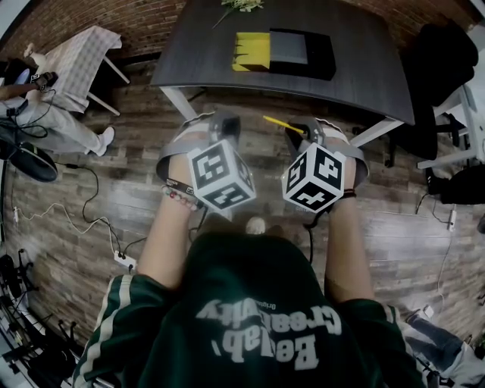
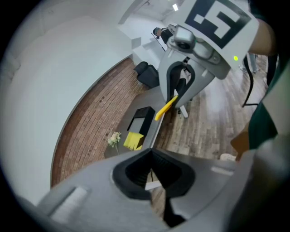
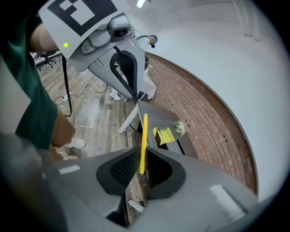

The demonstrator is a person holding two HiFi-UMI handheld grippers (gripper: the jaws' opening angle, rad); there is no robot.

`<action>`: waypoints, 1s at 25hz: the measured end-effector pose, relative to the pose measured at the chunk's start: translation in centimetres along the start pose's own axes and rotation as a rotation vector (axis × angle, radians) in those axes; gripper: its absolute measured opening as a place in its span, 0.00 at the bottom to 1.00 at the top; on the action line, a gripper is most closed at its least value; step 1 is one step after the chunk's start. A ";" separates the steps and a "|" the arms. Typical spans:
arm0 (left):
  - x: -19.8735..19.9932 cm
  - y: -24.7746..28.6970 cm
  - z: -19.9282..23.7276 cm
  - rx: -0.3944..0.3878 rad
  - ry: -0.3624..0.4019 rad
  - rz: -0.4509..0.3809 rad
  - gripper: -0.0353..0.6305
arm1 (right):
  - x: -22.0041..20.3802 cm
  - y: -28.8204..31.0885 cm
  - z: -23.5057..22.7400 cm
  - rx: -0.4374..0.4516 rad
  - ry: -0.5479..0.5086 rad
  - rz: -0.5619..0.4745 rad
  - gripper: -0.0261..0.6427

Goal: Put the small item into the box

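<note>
Right gripper (image 3: 140, 171): jaws closed on a slim yellow pencil-like stick (image 3: 143, 138), gripped by its lower end and jutting forward over the wood-plank floor (image 1: 114, 197), short of the dark grey bench (image 1: 204, 38). Left gripper (image 2: 152, 174): jaws drawn together to a narrow slit, nothing between them, held beside the right gripper. Flat black-and-yellow box (image 1: 314, 54): lying on the bench near a small flower sprig (image 1: 241, 4), well apart from the stick.

- pencil (image 3: 143, 136): yellow
- box (image 1: 303, 50): black, with yellow flap (image 1: 251, 51)
- table (image 1: 364, 68): dark grey
- floor (image 1: 402, 227): brown wood planks
- left marker cube (image 1: 220, 174), right marker cube (image 1: 313, 178): black-and-white squares
</note>
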State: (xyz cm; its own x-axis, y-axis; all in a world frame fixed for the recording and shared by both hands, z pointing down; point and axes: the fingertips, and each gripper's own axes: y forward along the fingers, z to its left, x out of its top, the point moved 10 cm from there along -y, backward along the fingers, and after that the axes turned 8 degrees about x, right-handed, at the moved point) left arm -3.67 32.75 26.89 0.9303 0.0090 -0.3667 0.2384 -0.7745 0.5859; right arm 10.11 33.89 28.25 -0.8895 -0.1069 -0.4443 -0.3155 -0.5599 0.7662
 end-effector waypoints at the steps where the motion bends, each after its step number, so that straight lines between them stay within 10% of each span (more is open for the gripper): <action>1: 0.0 0.0 0.0 0.000 0.001 0.000 0.06 | -0.1 -0.1 0.0 -0.002 0.000 0.002 0.11; 25: -0.9 0.2 0.2 0.007 0.020 0.010 0.06 | 0.6 0.9 0.2 0.004 0.004 -0.013 0.11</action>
State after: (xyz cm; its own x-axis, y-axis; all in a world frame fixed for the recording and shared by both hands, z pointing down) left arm -4.51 32.45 27.18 0.9380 0.0136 -0.3464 0.2270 -0.7793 0.5841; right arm 9.26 33.47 28.83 -0.8839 -0.1025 -0.4563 -0.3288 -0.5577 0.7621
